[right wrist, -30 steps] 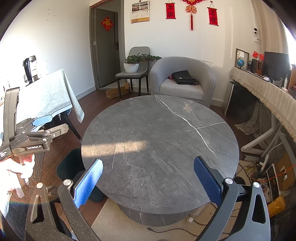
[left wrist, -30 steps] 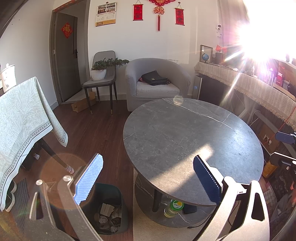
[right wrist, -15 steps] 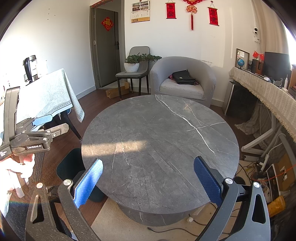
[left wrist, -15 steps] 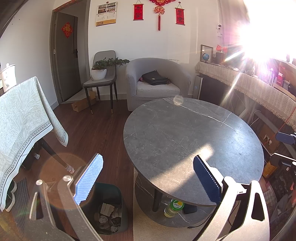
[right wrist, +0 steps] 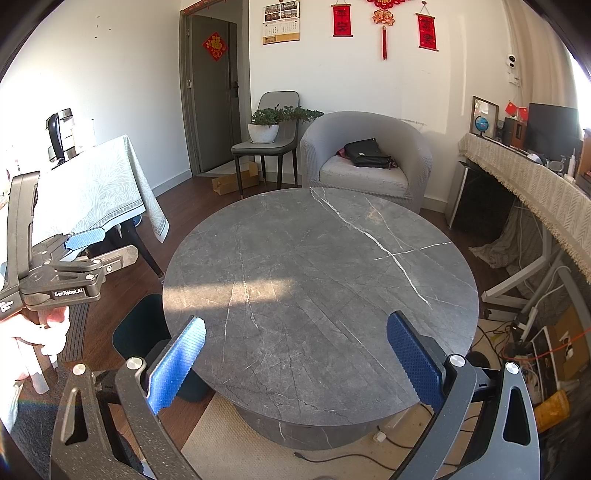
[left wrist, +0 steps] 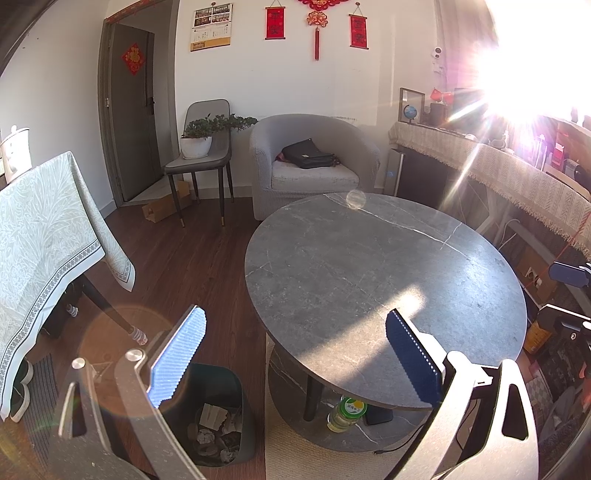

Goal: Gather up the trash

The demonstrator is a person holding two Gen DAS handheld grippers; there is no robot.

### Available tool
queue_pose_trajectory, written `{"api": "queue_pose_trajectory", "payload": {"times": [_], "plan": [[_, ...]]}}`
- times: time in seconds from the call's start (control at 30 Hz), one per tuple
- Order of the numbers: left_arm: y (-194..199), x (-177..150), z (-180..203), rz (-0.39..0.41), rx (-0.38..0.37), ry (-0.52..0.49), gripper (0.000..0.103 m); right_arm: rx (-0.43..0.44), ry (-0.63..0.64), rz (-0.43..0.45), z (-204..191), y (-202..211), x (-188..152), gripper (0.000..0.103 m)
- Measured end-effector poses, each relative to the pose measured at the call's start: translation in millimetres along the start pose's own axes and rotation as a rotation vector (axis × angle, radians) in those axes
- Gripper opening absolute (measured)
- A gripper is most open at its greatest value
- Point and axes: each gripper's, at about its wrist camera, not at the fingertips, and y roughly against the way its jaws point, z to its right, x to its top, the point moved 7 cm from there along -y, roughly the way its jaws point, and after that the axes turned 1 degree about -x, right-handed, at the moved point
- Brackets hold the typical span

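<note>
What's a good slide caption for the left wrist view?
Open left gripper above a bare round table, trash bin holding crumpled paper beside it.

Home living room, grey armchair [right wrist: 365, 162], round marble table [right wrist: 321, 280], red wall hangings [right wrist: 384, 22]

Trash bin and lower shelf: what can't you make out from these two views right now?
- Trash bin, left wrist view: near side hidden behind the left tool; crumpled contents too small to identify.
- Bin in the right wrist view: mostly hidden by the round table.
- Bottle on the lower shelf: top cut off by the tabletop.
- Window side, left view: washed out by glare.
</note>
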Motion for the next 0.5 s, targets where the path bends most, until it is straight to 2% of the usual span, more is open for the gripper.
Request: {"api": "queue_pose_trajectory", "payload": {"times": [0.5], "plan": [[1.7, -0.2, -4.5, 0.004, 0.008, 0.010, 0.100, 0.000, 0.000, -0.001, -0.3, 0.1, 0.4, 0.100]]}}
